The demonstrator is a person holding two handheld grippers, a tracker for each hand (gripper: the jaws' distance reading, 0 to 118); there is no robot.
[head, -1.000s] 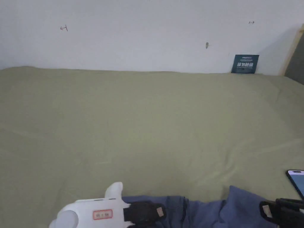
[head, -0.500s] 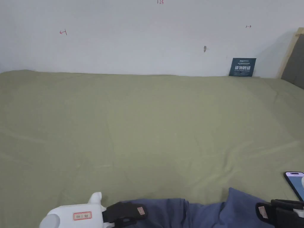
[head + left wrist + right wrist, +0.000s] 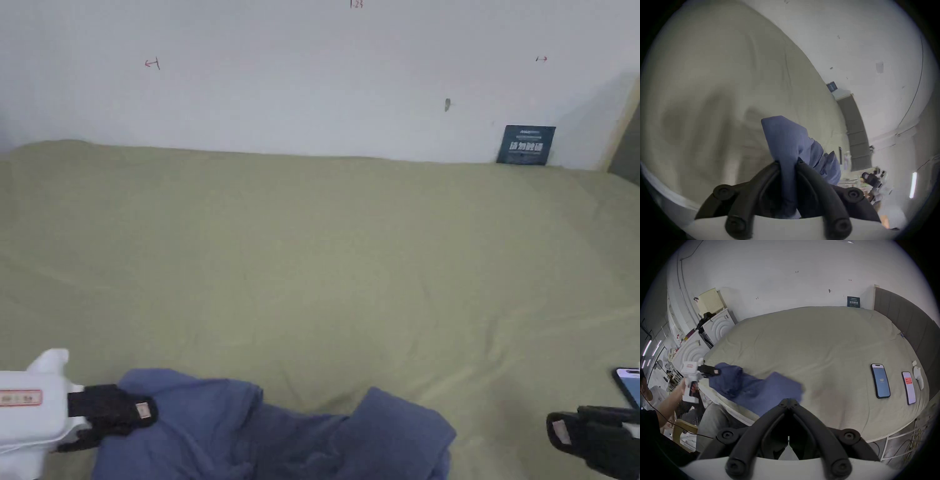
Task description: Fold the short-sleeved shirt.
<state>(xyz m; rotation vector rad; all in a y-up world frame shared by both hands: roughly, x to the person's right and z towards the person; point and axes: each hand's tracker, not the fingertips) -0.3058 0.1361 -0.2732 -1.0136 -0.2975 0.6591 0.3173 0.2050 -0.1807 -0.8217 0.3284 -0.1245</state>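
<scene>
The left gripper (image 3: 786,164) has its two jaws pinched tight on a bunched fold of the blue shirt (image 3: 786,139), the cloth running down between them and rising in a peak just beyond the tips. The right gripper (image 3: 789,400) has its jaws pressed together tip to tip with nothing between them; the shirt's near edge lies just beyond those tips, apart from them as far as the right gripper view lets me judge. Outward from there, the shirt (image 3: 275,431) is a crumpled heap at the near edge of the bed (image 3: 325,250), stretched from the left gripper (image 3: 134,409) toward the middle, with the right gripper (image 3: 562,431) well apart from it on the other side. Farther from the shirt, past the right gripper, two phones (image 3: 880,381) lie flat on the bed, with a small white object beside them, and a dark sign (image 3: 526,145) leans on the wall at the bed's far edge. The shirt is not yet spread, so folding has not begun. With only one corner held, a hard pull by the left gripper could drag the whole heap off the near edge of the bed, or slip the thick bunch out of the jaws. If the right gripper grabs a random layer, the shirt may open twisted. A wide sweep on that side could also knock the phones.
</scene>
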